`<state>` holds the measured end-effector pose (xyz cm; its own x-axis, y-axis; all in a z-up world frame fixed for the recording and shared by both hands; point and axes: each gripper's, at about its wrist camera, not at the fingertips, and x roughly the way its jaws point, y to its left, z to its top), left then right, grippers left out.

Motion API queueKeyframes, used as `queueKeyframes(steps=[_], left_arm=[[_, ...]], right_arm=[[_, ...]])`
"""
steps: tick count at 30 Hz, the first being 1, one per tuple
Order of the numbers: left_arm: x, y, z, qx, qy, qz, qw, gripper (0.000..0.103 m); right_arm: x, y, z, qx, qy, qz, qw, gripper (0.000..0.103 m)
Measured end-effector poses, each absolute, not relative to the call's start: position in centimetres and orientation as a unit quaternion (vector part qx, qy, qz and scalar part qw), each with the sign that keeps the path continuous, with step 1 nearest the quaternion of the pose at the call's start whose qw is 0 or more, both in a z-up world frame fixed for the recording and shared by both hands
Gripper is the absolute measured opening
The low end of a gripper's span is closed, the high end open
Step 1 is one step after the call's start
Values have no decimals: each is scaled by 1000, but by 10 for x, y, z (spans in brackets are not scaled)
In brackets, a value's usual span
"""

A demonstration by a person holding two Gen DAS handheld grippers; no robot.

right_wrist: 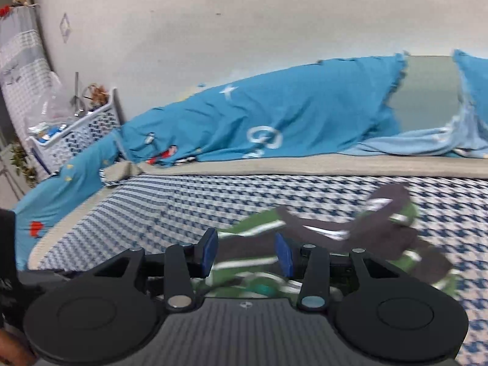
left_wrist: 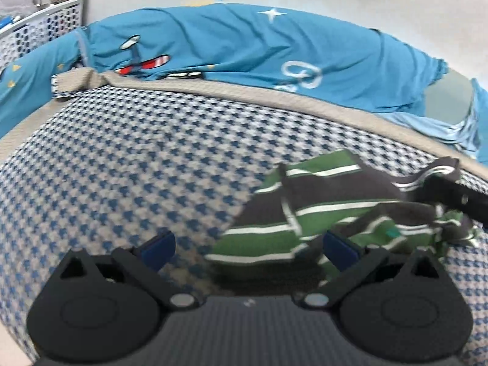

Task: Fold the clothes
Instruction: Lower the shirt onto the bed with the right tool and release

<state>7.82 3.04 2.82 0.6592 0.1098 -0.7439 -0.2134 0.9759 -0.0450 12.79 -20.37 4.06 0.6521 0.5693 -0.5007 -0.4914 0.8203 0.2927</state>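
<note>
Both tools are over the bed (left_wrist: 128, 164), which is the biggest thing around, covered in a blue and white houndstooth spread with a beige border. Along the far edge, against the pale wall (right_wrist: 244, 30), a big teal duvet (left_wrist: 244, 48) with stars and little plane prints is piled up, and a grey pillow (right_wrist: 430, 91) pokes out between its folds on the right. Past the left corner of the bed sits a white laundry basket (right_wrist: 88, 131) stuffed with bags and odds and ends, with what looks like a tall patterned cabinet (right_wrist: 21, 70) behind it.

The clothing itself is a green, dark grey and white striped shirt (left_wrist: 308, 210), lying rumpled on the spread toward the right side, partly bunched up. It's pretty motion-blurred in the right wrist view, so details are mushy.

Left tool (left_wrist: 248, 245) has its blue-padded fingers spread wide, nothing between them, hovering low with the right finger just at the shirt's near edge. Right tool (right_wrist: 247, 254) is also spread apart, with the striped fabric lying in the gap between the pads; I can't tell if it's touching either one. From the left view you can see the right tool's black finger sitting over the far end of the shirt.
</note>
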Motion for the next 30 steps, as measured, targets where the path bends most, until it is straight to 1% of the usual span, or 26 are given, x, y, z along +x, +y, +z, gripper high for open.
queueKeyframes(steps=[12,17,19,21,25,26,30], left_arm=[[86,-15,29,-58,370,41,926,103],[90,-37,30,-43,362,7,931,103],[92,-46,28,-36,363,-4,931,103],[94,-52,25,-24,366,-6,930,103],[99,-56,18,-15,378,-2,926,103],[100,-55,16,-14,381,1,924,103],[103,-49,11,-16,395,10,919,103]], right_arm=[[134,-274,18,32,334,211,918,42],[143,-300,7,61,353,170,918,43],[149,-308,2,80,363,157,915,44],[155,-311,-4,96,373,147,911,50],[165,-313,-14,136,389,148,899,53],[167,-313,-16,144,390,146,898,56],[170,-306,-19,136,376,138,906,57]])
